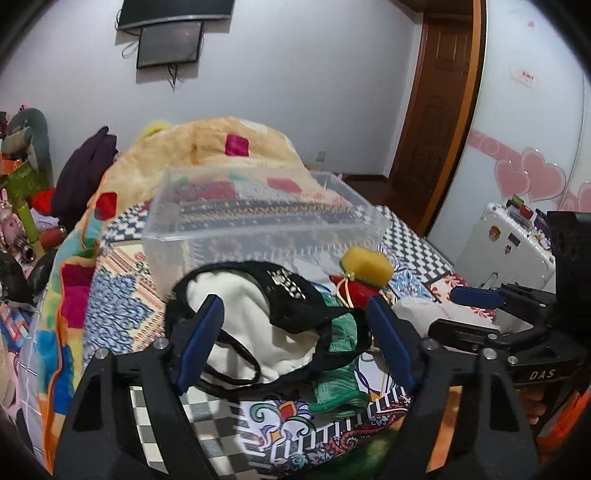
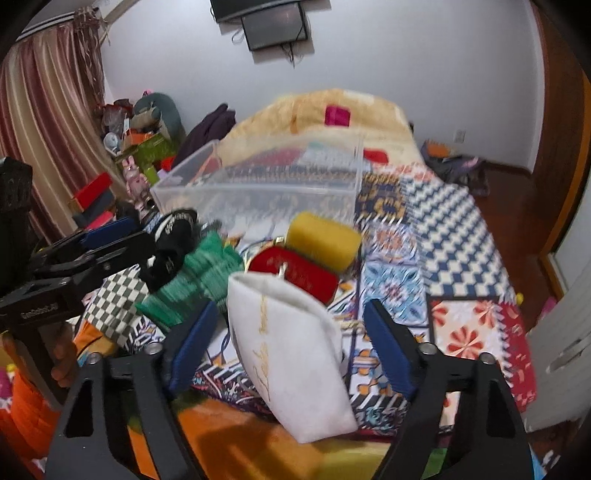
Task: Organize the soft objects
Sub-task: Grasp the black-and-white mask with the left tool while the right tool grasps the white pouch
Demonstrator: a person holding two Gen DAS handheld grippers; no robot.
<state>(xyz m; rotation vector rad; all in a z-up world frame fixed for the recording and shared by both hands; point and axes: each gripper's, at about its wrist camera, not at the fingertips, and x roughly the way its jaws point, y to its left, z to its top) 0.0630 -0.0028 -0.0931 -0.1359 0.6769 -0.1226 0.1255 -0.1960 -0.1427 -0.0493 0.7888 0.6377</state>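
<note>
Several soft items lie heaped on a patchwork bedspread (image 2: 436, 229) in front of a clear plastic bin (image 1: 258, 221): a black cloth piece with white print (image 1: 291, 291) draped over a cream-white fabric (image 1: 236, 314), a green knitted cloth (image 1: 340, 373) under them, a yellow sponge (image 2: 323, 236) touching a red pouch (image 2: 295, 273), and a white pouch with gold script (image 2: 295, 354), its writing too blurred to read. Left gripper (image 1: 295, 339): blue-padded fingers spread wide on either side of the black and white cloths, pinching nothing. Right gripper (image 2: 288, 354): fingers spread wide with the white pouch between them, tilted; whether either pad touches it cannot be told. Legible writing: "DAS" on the right gripper's body as seen from the left wrist view; lettering on the left gripper's body in the right wrist view is too soft to read with certainty. Bin: transparent, set on the bed just behind the heap; nothing can be made out inside, only the bedspread pattern showing through. Room: beige plush blanket with coloured squares (image 1: 221, 147) beyond the bin, two dark wall screens (image 2: 273, 26), striped curtain (image 2: 40, 110), brown wooden door (image 1: 432, 110), pink heart decals (image 1: 532, 177), a white suitcase with stickers (image 1: 506, 236), clutter of boxes and toys (image 2: 136, 147) beside the bed
</note>
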